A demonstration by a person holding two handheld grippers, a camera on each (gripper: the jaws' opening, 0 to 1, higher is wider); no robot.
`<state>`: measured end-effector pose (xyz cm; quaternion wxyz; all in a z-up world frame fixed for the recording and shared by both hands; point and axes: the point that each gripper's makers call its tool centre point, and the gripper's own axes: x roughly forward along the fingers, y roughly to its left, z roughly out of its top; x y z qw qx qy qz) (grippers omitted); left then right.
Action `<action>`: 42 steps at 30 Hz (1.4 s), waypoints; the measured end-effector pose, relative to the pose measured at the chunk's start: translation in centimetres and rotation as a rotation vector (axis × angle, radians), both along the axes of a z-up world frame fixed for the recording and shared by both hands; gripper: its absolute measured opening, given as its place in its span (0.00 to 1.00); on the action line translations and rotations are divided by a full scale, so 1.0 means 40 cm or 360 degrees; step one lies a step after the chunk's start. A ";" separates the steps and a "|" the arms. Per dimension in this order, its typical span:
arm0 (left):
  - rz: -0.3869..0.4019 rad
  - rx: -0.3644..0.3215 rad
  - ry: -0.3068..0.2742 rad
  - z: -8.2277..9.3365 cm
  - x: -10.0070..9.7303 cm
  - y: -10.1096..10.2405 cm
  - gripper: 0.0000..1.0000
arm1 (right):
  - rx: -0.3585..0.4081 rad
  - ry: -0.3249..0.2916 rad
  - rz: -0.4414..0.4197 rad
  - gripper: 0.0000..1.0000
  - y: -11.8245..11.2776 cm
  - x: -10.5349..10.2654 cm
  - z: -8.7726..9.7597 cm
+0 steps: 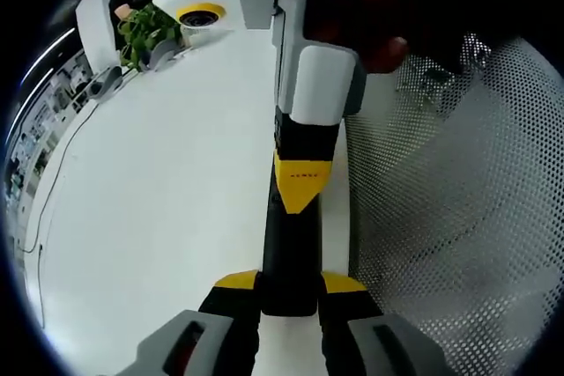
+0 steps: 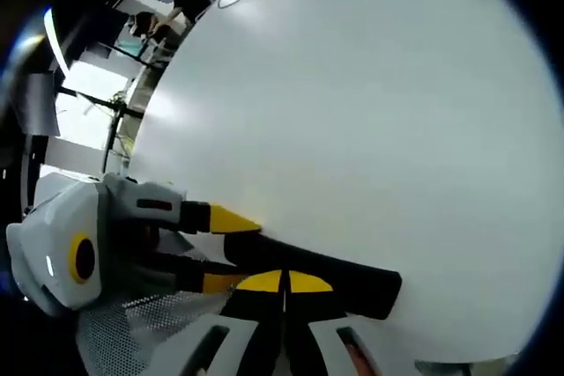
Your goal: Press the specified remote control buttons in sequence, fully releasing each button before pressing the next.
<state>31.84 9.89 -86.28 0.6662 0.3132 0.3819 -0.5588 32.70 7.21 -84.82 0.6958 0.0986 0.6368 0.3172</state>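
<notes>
Slim black remote (image 1: 289,253) in left claw (image 1: 289,286)

Your left gripper (image 1: 289,292) has 2 grey jaws tipped in yellow. Your right gripper (image 2: 284,283) matches: grey body, black fingers, yellow tips, a yellow ring on its side.

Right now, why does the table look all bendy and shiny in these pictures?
The fisheye lens curves things: in the left gripper view the white table edge bows round; in the right gripper view the table bulges like a dome, with soft glare at its left side. The black remote looks stretched but sharp.
</notes>
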 end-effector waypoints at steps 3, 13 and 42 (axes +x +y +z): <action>-0.0001 -0.0006 0.0000 0.001 -0.001 0.000 0.25 | 0.0037 0.0006 -0.0002 0.00 0.007 0.000 0.000; 0.0002 -0.0004 0.0001 0.001 -0.001 0.000 0.25 | -0.0018 -0.0039 0.0037 0.00 0.005 -0.001 -0.008; 0.0016 -0.0023 0.0017 0.000 0.002 0.002 0.25 | 0.0032 -0.0034 0.0109 0.00 0.036 -0.011 -0.010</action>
